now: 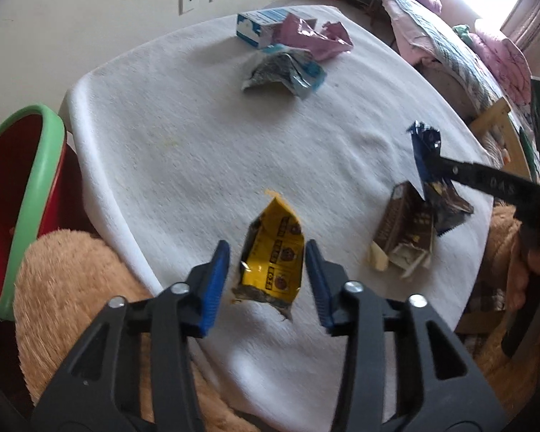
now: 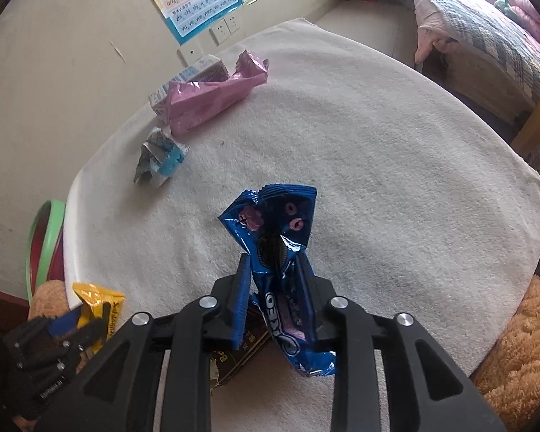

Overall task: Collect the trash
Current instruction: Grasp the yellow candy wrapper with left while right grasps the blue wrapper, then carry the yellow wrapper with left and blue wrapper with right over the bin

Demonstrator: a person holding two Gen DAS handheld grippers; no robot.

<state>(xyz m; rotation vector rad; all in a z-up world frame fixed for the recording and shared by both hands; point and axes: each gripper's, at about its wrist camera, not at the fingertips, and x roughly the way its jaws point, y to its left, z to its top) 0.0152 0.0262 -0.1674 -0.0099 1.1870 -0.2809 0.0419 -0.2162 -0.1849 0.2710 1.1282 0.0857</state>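
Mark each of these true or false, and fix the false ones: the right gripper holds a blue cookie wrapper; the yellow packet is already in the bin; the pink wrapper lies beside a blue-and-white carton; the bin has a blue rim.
1. The right gripper holds a blue cookie wrapper. True.
2. The yellow packet is already in the bin. False: it lies on the white table cover, between the left gripper fingers, which do not press on it.
3. The pink wrapper lies beside a blue-and-white carton. True.
4. The bin has a blue rim. False: the rim is green, the inside red.
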